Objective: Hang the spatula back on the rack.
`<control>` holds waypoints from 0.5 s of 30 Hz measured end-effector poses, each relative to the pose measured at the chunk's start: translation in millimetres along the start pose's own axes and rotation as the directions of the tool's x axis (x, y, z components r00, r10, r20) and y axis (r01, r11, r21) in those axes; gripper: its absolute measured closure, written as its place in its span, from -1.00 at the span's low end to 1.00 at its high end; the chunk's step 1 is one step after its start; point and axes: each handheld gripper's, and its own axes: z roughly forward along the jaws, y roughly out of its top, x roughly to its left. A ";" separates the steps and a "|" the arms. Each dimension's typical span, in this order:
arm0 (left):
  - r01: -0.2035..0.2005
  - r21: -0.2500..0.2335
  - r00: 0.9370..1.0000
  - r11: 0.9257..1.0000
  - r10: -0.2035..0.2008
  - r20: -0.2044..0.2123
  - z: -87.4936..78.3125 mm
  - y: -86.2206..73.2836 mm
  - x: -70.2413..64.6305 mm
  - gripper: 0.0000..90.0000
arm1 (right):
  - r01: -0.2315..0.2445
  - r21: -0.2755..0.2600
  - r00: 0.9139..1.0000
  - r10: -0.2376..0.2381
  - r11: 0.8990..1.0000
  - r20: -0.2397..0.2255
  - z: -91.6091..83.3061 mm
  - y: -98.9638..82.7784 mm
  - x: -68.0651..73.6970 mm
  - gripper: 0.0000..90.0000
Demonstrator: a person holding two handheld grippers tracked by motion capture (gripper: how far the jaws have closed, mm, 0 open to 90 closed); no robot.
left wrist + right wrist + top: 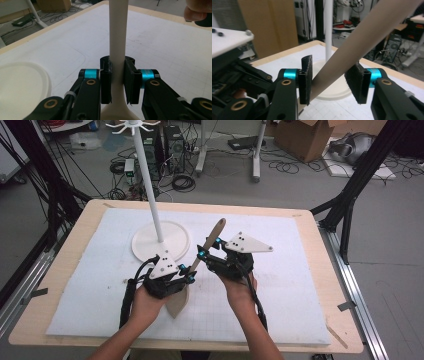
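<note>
**Wooden spatula shared between my two grippers above the white mat**

My left gripper (186,275) is clamped on the neck of the pale wooden spatula with a rounded handle (202,254), just above where the neck widens into the blade; in the left gripper view both pads (106,83) press flat against the wood (117,45). This low grip props the handle up and away from me, slanting toward the far edge of the table. My right gripper (210,247) sits higher on the same handle. In the right gripper view the handle (352,50) crosses slantwise between my jaws: it touches the left pad (305,80), while the right pad (357,82) seems to stand a little clear, so I judge this grip not yet firm. Two holds on one shaft suit a handover or a re-grip.

The spatula hangs over the near middle of the white gridded mat (300,285) on the light wooden table (327,285), near the round base of the white hook stand (161,240).

The blade is mostly hidden under my left gripper in the high view and cut off at the bottom of the left gripper view. The stand's top is cropped by the frame.
</note>
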 end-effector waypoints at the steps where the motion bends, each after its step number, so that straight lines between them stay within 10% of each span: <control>1: 0.005 -0.006 1.000 1.000 -0.005 0.007 -1.3 0.3 -0.2 0.72 | 0.000 0.000 1.000 0.000 1.000 0.000 0.0 0.0 0.0 0.39; 11: 0.015 -0.104 0.994 0.994 -0.004 0.107 -13.9 -1.0 7.7 0.70 | 0.085 -0.040 0.979 -0.091 0.996 -0.185 -3.4 21.5 14.8 0.60; 15: 0.029 -0.128 0.982 0.991 -0.005 0.189 -15.5 -1.9 13.9 0.66 | 0.114 -0.054 0.956 -0.124 0.992 -0.267 -3.3 25.6 16.2 0.64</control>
